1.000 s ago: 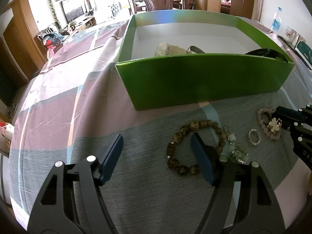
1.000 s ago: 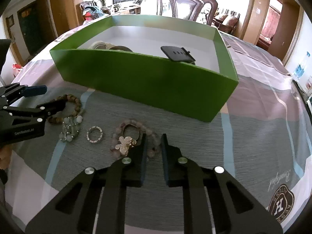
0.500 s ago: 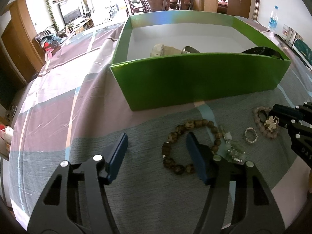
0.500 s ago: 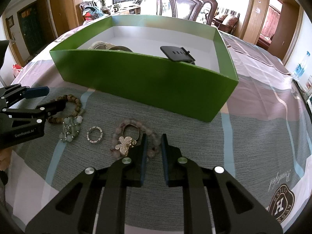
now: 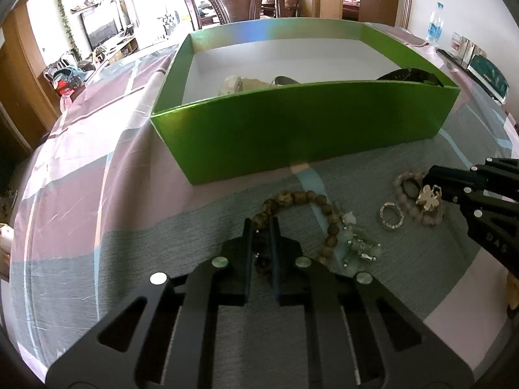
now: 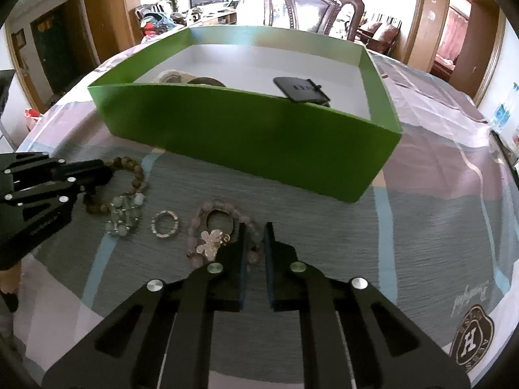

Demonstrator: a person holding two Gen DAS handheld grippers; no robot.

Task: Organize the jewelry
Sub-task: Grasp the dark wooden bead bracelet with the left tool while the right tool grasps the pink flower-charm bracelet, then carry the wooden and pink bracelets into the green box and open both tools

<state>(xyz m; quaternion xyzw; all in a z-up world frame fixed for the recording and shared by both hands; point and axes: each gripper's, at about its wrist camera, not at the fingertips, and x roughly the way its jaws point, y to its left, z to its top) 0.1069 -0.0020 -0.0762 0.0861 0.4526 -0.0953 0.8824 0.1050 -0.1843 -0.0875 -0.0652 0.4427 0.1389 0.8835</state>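
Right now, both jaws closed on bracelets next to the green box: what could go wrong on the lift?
1. The left gripper pinches the brown bead bracelet where it touches the pale green bead piece; that piece may drag along.
2. The right gripper holds the pink bead bracelet at one edge; the butterfly charm may snag.
3. The green box has a tall near wall; dangling loops could catch on it.

Striped tablecloth (image 5: 81, 214) bears green box (image 5: 308, 129), bracelets (image 6: 220, 230), ring (image 6: 165, 223).

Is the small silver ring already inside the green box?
No, the silver ring lies on the tablecloth in front of the green box.
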